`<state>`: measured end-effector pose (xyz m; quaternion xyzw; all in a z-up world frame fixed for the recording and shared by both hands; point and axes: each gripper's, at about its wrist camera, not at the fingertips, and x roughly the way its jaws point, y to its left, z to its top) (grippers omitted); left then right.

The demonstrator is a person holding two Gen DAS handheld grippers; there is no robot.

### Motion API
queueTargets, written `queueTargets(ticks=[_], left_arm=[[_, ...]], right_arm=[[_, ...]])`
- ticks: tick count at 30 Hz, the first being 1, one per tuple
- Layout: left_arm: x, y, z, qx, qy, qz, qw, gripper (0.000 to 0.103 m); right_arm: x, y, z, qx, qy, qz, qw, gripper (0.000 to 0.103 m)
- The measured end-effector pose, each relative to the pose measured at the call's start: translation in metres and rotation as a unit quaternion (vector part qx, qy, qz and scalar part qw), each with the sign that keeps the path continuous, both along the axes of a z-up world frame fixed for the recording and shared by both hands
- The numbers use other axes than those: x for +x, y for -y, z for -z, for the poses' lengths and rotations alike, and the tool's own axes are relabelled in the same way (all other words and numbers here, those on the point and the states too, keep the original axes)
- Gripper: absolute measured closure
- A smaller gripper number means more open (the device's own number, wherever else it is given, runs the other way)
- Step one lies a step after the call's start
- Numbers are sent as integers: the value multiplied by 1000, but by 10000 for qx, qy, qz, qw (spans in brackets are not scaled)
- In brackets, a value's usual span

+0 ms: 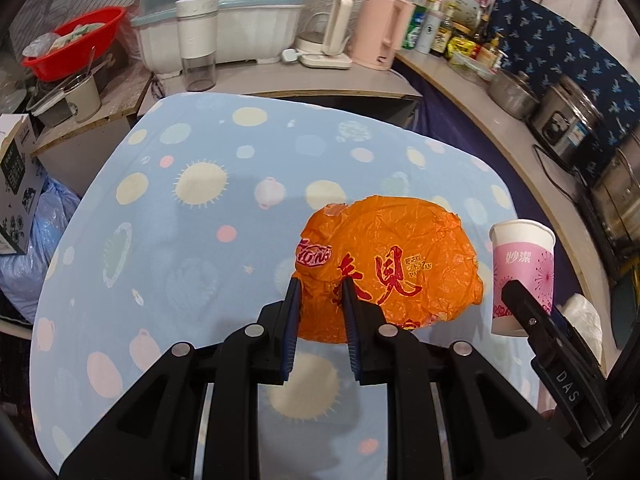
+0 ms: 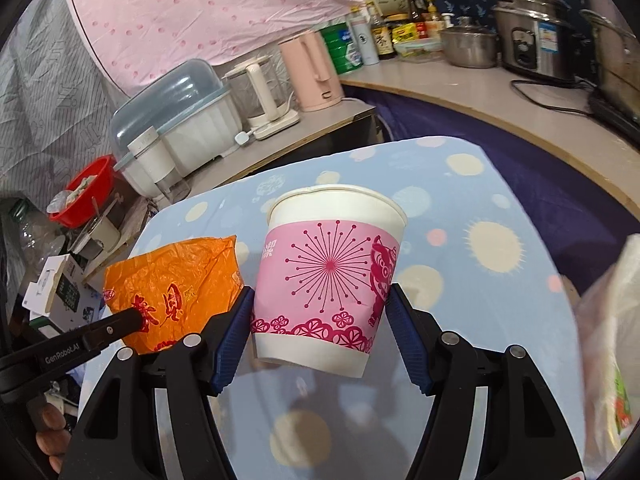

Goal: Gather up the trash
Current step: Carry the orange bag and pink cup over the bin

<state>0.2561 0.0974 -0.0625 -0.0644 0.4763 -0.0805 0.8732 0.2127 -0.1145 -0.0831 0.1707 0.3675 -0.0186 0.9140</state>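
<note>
holding both bits of trash now: left claw (image 1: 320, 286) pinches the orange wrapper (image 1: 390, 268), right claw (image 2: 320, 312) grips the paper cup (image 2: 330, 276). keep that cup squeeze gentle so it doesn't crumple.

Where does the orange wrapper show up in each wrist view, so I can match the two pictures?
Left wrist view: the orange wrapper sits centre, slightly right, its near edge pinched by the left gripper, with the paper cup to its right.
Right wrist view: the wrapper is lower left, left of the cup held in the right gripper.
Shared landmark: the pink kettle on the counter behind.
</note>
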Motion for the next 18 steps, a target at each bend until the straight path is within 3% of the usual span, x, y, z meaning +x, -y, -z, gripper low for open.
queueTargets(ticks=[9,18], left_arm=[[-53,52,-27,-2,235,655,9976,83],[-105,128,-46,38,464,1429,9886,83]], right_arm=[[-89,48,-20,-38,220,615,9979,39],[-178,119,-25,55,342,1476,9884,39]])
